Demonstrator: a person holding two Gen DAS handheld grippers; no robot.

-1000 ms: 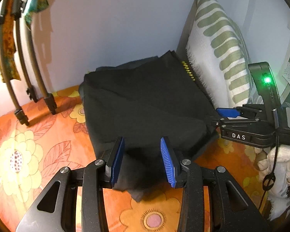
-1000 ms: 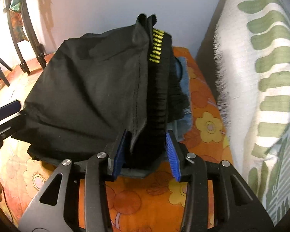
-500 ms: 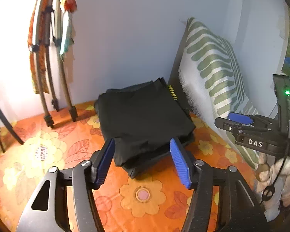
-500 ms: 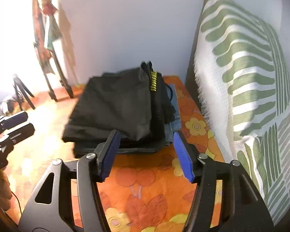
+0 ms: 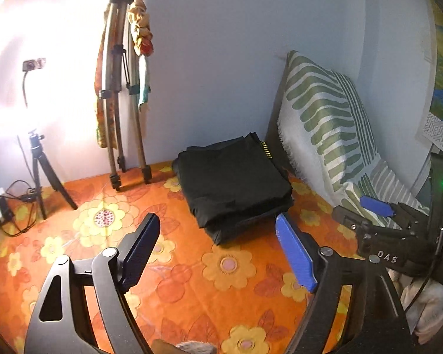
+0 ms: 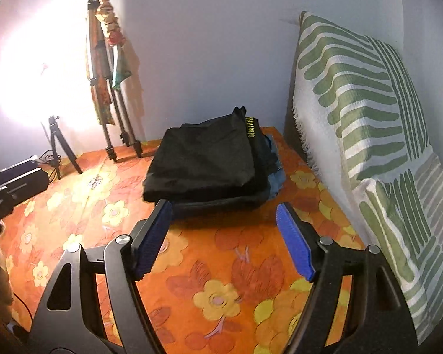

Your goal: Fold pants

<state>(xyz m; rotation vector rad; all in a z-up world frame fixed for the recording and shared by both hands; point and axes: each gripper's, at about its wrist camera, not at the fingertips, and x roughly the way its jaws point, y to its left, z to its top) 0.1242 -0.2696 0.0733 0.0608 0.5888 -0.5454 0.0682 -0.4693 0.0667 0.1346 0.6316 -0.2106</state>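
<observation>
The black pants (image 5: 233, 183) lie folded into a flat square, on top of a stack of dark clothes, on the orange flowered bedspread (image 5: 192, 280) by the back wall. The same folded pants (image 6: 203, 159) fill the middle of the right wrist view, with blue cloth (image 6: 276, 178) peeking out on the stack's right. My left gripper (image 5: 218, 244) hangs well short of the stack, jaws opening, nothing between them. My right gripper (image 6: 224, 239) is also back from the stack and opening, with nothing in it. It shows as well as the right gripper (image 5: 372, 206) at the right edge of the left wrist view.
A green-striped white cushion (image 5: 325, 124) leans on the wall right of the stack. Folded tripod legs (image 5: 124, 135) draped with cloth stand at the back left. A small tripod (image 5: 41, 174), cables and a bright lamp glare fill the far left.
Both grippers let go of the pants, spread their jaws and pulled back and up. The folded stack now lies farther off, and more of the room shows.
</observation>
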